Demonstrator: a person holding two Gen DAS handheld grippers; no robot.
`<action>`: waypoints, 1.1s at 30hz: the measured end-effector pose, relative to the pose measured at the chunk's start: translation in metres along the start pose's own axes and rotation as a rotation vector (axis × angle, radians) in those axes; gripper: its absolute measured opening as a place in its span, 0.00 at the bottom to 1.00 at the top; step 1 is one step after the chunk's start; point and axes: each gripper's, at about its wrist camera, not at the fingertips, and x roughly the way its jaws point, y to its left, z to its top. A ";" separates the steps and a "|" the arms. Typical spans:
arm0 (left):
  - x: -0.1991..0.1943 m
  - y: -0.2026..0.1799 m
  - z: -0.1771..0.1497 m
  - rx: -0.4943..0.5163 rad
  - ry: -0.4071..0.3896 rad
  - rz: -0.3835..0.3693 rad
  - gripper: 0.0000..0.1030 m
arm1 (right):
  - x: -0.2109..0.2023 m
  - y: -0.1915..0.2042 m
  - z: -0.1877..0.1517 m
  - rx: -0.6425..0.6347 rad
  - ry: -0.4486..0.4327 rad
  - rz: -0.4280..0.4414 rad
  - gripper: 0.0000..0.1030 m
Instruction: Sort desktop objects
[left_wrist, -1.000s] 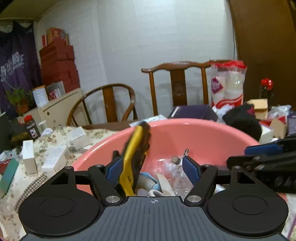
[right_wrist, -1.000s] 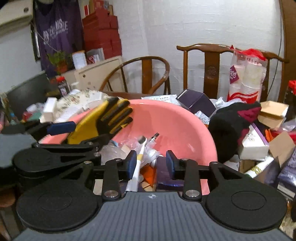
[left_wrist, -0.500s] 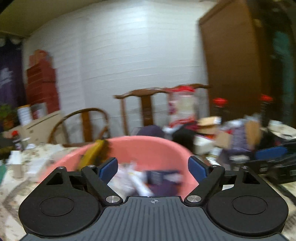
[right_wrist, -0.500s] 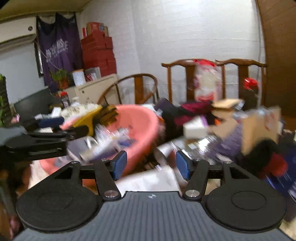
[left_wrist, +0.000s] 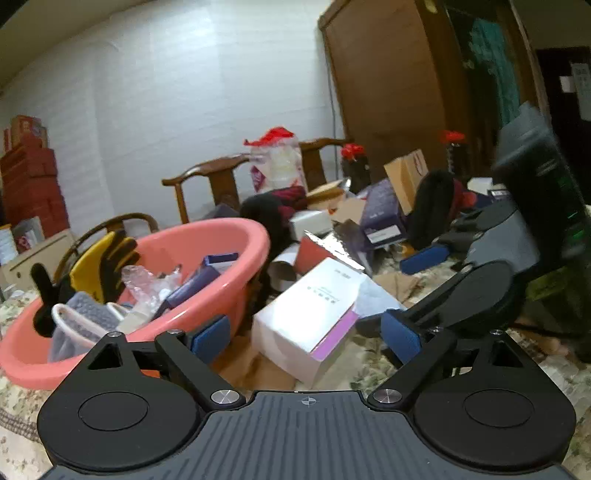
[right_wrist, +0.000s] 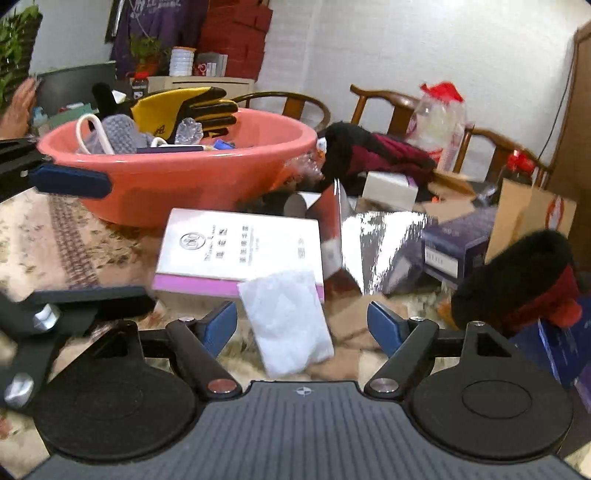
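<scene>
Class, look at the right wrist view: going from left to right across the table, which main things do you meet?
pink basin → white box with a purple edge → silver foil sheet → dark purple box → black and red plush slipper

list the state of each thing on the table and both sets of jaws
pink basin: upright, partly filled
yellow glove: in basin, hanging over rim
white box: lying flat, closed
white packet: leaning on box
left gripper: jaws opening, nothing between
right gripper: jaws opening, packet in front, ungripped
</scene>
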 end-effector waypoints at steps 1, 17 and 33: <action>0.001 0.003 -0.003 -0.009 0.009 -0.012 0.94 | 0.006 0.003 0.001 -0.001 0.023 -0.005 0.62; 0.052 0.000 -0.013 -0.025 0.076 -0.008 0.95 | -0.004 -0.071 -0.001 0.500 0.170 0.070 0.01; 0.069 -0.010 0.005 -0.057 0.105 -0.346 0.96 | 0.000 -0.068 -0.007 0.512 0.216 0.082 0.01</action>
